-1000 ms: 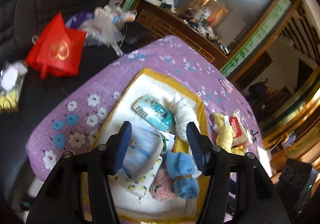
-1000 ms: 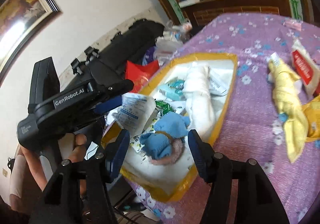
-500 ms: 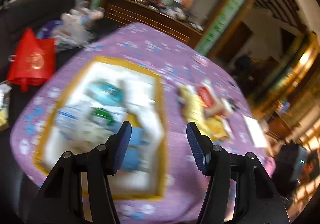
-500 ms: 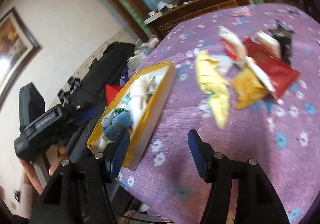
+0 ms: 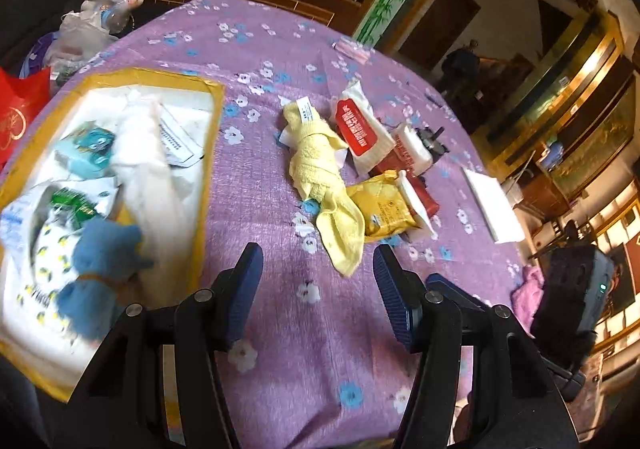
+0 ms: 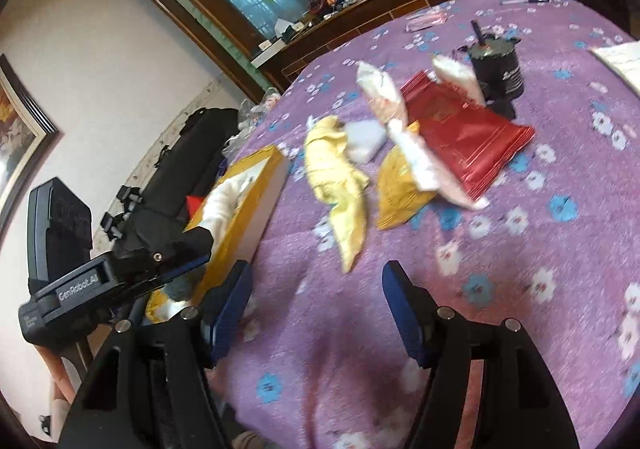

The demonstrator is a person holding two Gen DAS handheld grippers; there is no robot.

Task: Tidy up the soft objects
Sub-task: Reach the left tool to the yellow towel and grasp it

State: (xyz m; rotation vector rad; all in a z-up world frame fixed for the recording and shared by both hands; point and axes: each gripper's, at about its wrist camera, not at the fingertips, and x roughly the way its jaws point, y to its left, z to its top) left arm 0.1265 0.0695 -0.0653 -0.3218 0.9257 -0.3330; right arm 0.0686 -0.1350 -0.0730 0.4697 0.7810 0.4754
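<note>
Purple flowered cloth covers the table [image 5: 280,185]. At ten o'clock the yellow-rimmed box [image 5: 208,169] holds a white towel [image 5: 148,177], a blue cloth [image 5: 100,273] and packets. At one o'clock lie a yellow towel [image 5: 320,169] and red pack [image 5: 360,129]. Left gripper [image 5: 318,281] jaws stand apart, empty; right gripper [image 6: 316,301] jaws have just been opening, nothing between them.

Both grippers have swung away from the tray [image 5: 208,177]. The left gripper [image 5: 316,289] now has bare tablecloth [image 5: 280,329] between its fingers, the yellow towel [image 5: 320,165] just ahead. The right gripper [image 6: 316,309] has just been opening wider, nothing between its fingers.
</note>
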